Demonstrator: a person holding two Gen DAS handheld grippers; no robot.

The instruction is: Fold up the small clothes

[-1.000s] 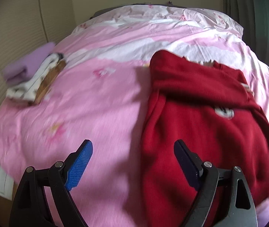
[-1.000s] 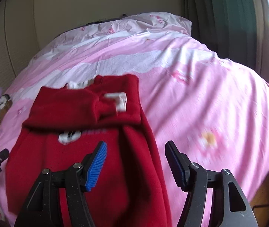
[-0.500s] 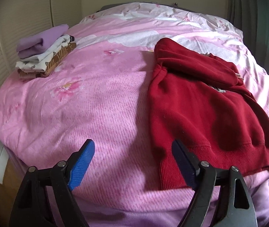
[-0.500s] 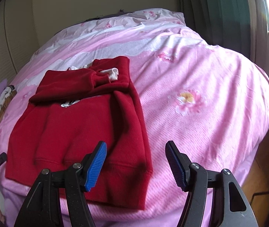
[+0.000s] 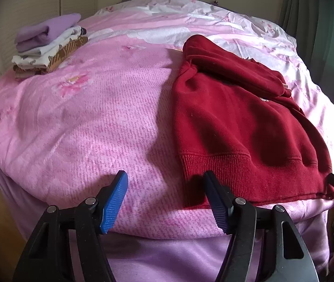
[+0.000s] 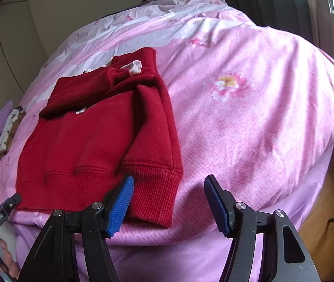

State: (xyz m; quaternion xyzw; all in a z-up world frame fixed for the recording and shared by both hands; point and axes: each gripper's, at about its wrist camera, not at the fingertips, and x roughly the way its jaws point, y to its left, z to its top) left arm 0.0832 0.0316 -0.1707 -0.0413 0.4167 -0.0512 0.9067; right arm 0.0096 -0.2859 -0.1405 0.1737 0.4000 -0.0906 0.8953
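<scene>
A dark red fleece sweatshirt with a ribbed hem (image 5: 232, 127) is lying flat on the pink floral bed cover (image 5: 91, 122), its hem facing the near edge of the bed. Its sleeves are lying folded in across the chest, so the garment is already sitting as a narrow rectangle; I judge the first folds done and the final fold, hem up toward the collar, not yet done.

The left gripper (image 5: 164, 197) is hovering just off the hem's left corner, its blue ribbed pads (image 5: 114, 202) spread wide and grasping nothing. The right gripper (image 6: 168, 201) is hovering at the hem's right corner with its pads (image 6: 121, 205) likewise released; one pad is showing in front of the ribbed hem, but whether it is touching the cloth I cannot tell. Both are sitting near the hem corners, which suggests a pinch there is coming next.

Well to the left of the sweatshirt, toward the far side, a stack of folded small clothes, lilac on top, white and brown patterned beneath (image 5: 47, 44), is resting on the cover. That pile reads as finished work, leaving this sweatshirt as the only unfolded piece showing.
</scene>
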